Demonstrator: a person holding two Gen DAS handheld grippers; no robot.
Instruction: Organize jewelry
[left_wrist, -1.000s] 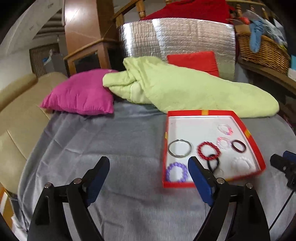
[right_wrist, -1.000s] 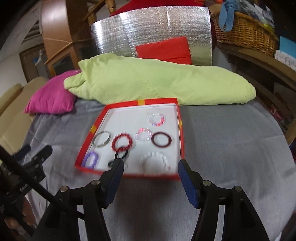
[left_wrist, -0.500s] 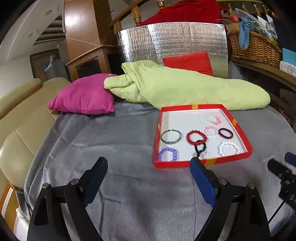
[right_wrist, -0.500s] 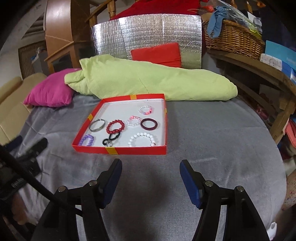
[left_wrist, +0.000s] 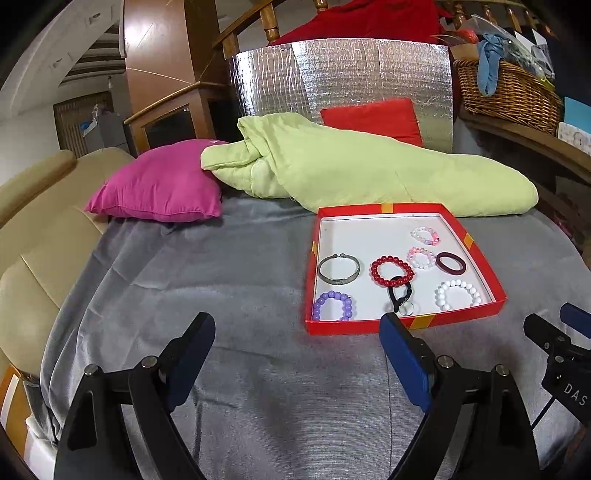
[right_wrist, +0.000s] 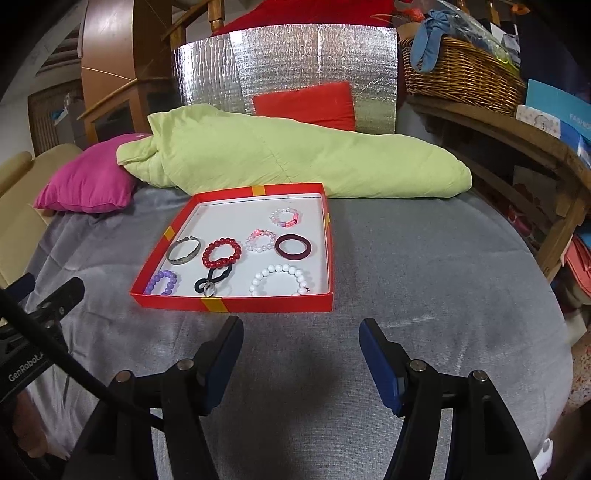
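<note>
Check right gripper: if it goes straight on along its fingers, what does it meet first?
Likely the bare grey blanket, just short of the red tray. The right gripper is open and empty; depth is uncertain.

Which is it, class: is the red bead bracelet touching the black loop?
Touching. In the right wrist view the black loop meets the red bead bracelet at its near edge, no gap.

both wrist views face forward-down, sharing red tray (left_wrist: 402, 322)

Bracelets (right_wrist: 221, 253) lie flat inside red tray (right_wrist: 236, 304)
</note>
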